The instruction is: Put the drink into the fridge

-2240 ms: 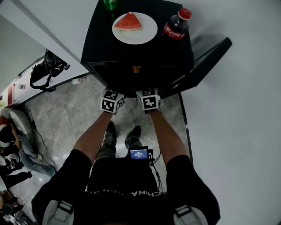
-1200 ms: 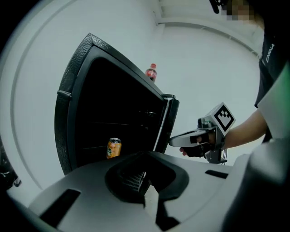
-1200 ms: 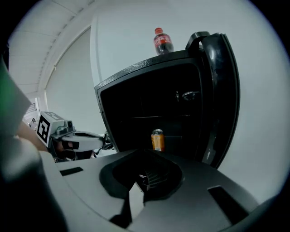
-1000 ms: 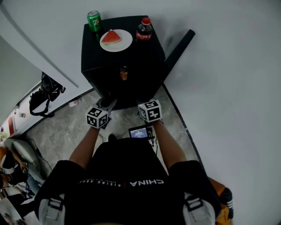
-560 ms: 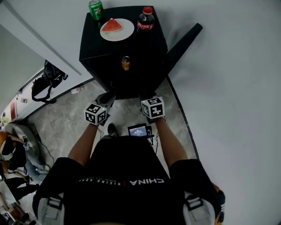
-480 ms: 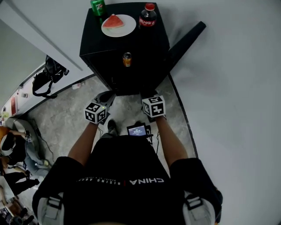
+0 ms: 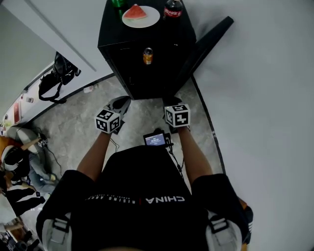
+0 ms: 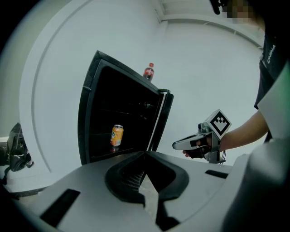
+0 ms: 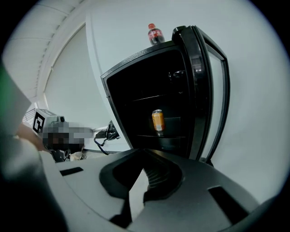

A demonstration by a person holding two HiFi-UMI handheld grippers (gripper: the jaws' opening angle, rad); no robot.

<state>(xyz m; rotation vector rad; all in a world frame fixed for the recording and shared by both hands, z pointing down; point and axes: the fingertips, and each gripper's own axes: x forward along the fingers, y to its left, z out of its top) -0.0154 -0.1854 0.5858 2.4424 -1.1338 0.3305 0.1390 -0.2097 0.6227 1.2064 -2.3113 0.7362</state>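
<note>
The black fridge (image 7: 147, 73) stands with its door (image 7: 206, 44) swung open to the right. An orange drink can (image 7: 147, 55) stands upright on a shelf inside; it shows as the can (image 8: 117, 135) in the left gripper view and the can (image 9: 157, 121) in the right gripper view. My left gripper (image 7: 120, 104) and right gripper (image 7: 171, 100) hover over the floor in front of the fridge, apart from it. The left gripper (image 8: 145, 154) is shut and holds nothing. So is the right gripper (image 9: 144, 170).
On the fridge top sit a plate with a watermelon slice (image 7: 141, 16), a cola bottle (image 7: 172, 8) and a green can (image 7: 117, 3). A black bag (image 7: 59, 73) lies on the floor at left, with people (image 7: 19, 157) sitting beyond. A white wall runs along the right.
Both grippers have drawn back from the fridge opening toward the body. The fridge has slid toward the top of the head view. The orange can stays on its shelf.
</note>
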